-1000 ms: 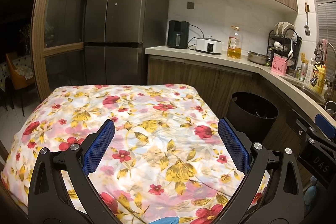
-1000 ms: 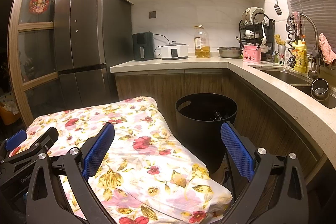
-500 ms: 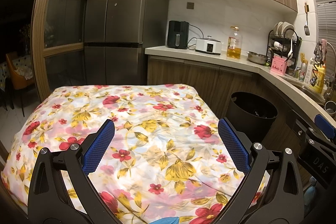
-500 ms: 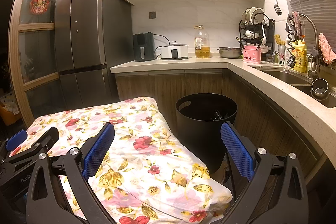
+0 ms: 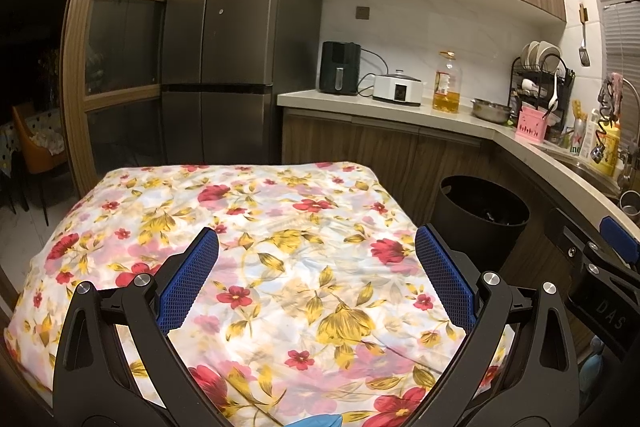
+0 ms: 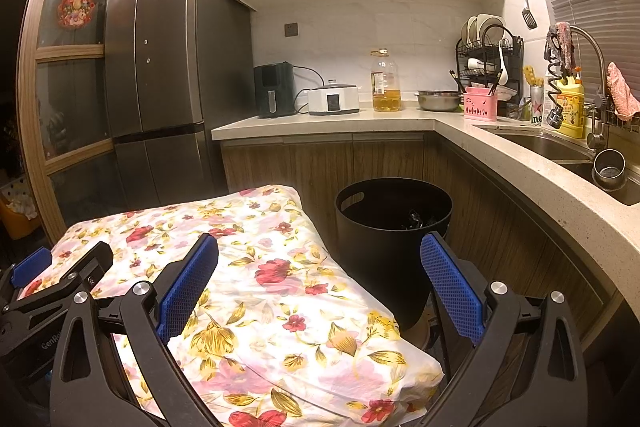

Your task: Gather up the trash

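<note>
Trash sat only in the round black plastic bin [image 6: 394, 227] beside the floral-clothed table [image 5: 248, 243], whose top showed none (nothing had shifted over the past second); the left gripper [image 5: 316, 275] and right gripper [image 6: 320, 279] hovered spread and empty, collection seemingly finished.

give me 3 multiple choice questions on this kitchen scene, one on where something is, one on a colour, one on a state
1. Where does the black bin stand?
A. on the counter
B. on the floor beside the floral cloth
C. inside the sink

2. What colour are the gripper pads?
A. blue
B. red
C. green

3. How are the left gripper and right gripper?
A. both shut
B. both open, holding nothing
C. one holds a bottle

Answers: 1 B, it sits low against the cabinets next to the cloth; 2 A, the textured pads are blue; 3 B, wide gaps show between the fingers.
</note>
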{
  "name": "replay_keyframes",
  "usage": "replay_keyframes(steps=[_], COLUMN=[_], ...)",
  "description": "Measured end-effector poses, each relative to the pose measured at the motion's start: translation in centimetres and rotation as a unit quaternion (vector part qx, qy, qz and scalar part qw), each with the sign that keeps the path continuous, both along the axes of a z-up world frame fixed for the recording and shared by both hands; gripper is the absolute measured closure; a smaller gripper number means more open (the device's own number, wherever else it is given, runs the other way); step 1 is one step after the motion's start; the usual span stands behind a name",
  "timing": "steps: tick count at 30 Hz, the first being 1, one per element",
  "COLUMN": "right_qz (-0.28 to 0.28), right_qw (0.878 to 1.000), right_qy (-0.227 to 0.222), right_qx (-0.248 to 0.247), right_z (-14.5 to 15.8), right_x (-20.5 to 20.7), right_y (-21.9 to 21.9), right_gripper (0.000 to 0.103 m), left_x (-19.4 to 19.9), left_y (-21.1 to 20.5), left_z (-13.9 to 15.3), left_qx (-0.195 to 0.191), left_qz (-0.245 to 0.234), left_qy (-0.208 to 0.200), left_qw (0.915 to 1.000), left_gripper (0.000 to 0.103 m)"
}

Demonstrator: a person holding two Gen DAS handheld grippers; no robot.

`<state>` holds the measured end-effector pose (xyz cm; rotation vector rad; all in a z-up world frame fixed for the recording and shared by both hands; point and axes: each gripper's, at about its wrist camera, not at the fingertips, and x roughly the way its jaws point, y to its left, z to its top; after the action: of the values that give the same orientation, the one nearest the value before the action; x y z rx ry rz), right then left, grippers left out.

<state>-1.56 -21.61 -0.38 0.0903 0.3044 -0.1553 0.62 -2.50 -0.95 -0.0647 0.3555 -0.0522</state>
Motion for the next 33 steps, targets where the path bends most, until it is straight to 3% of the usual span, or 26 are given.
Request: replay_keyframes(steps=[5, 11, 23, 33], right_qz=[0.000, 0.000, -0.001, -0.001], right_qw=[1.000, 1.000, 1.000, 1.000], right_qy=[-0.001, -0.002, -0.003, -0.003], right_qx=[0.000, 0.000, 0.001, 0.002], right_z=[-0.04, -0.01, -0.05, -0.06], right_x=[-0.05, -0.08, -0.22, -0.23], right_y=[-0.02, 0.18, 0.26, 0.27], right_gripper=[0.006, 0.006, 0.006, 0.006], left_x=[-0.12, 0.09, 0.09, 0.02], left_y=[0.05, -0.20, -0.28, -0.01], left_z=[0.09, -0.01, -0.24, -0.17], left_qx=[0.006, 0.011, 0.010, 0.006], left_qz=[-0.003, -0.012, -0.005, -0.002], left_qy=[-0.003, -0.003, 0.000, 0.002], left_qw=[1.0000, 0.9999, 0.9999, 1.0000], left_gripper=[0.007, 0.018, 0.018, 0.012])
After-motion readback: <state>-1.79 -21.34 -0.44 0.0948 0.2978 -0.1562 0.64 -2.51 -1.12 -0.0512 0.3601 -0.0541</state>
